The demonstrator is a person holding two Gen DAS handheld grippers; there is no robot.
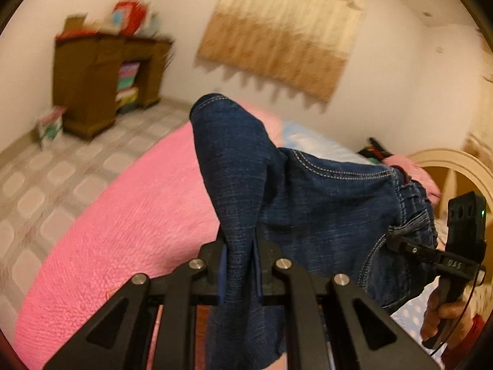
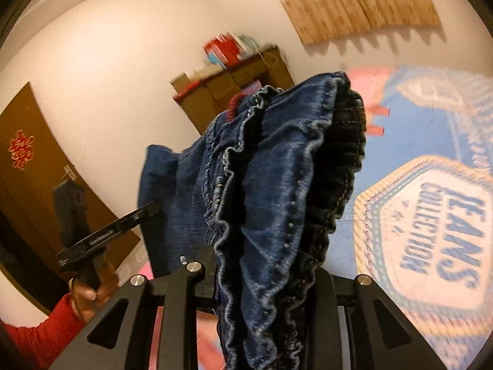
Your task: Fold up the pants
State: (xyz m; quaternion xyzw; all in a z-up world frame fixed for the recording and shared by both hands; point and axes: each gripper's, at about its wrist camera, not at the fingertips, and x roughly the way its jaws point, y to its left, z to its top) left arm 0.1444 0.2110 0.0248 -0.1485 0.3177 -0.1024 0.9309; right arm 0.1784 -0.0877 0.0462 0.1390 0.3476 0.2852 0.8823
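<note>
L wrist view: my left gripper [image 1: 239, 273] has its jaws pinched on a fold of the pants [image 1: 308, 203], dark blue denim, at the leg end. The cloth stands up between the fingers, and a loose tail hangs back below them. The pants are held up off the pink bedspread [image 1: 123, 215] and span across to my right gripper [image 1: 393, 242], which bites the gathered waistband at far right. Judgement: denim is soft but weighty, not slippery and not fragile. It'll sag between the two grips, so hold thick seamed edges (hem, waistband), not mid-panel. Room: wide bare spread to the left and below. The bed edge drops to the tiled floor [image 1: 46, 169] at left, and a brown cabinet [image 1: 92, 86] stands well apart by the wall. The headboard [image 1: 456, 160] is close on the right.

R wrist view: the right gripper's fingers are mostly buried under the elastic waistband [image 2: 277, 185], which bunches up between them; they are closed onto it. The left gripper [image 2: 155, 206] is seen side-on at left and nips the far blue edge. Under the pants to the right lies a blue printed cover [image 2: 416, 117] reading "JEANS COLLECTION". Judgement: a flat, open landing area for laying the pants down. Both views are blurred, so fine detail is unsure.
</note>
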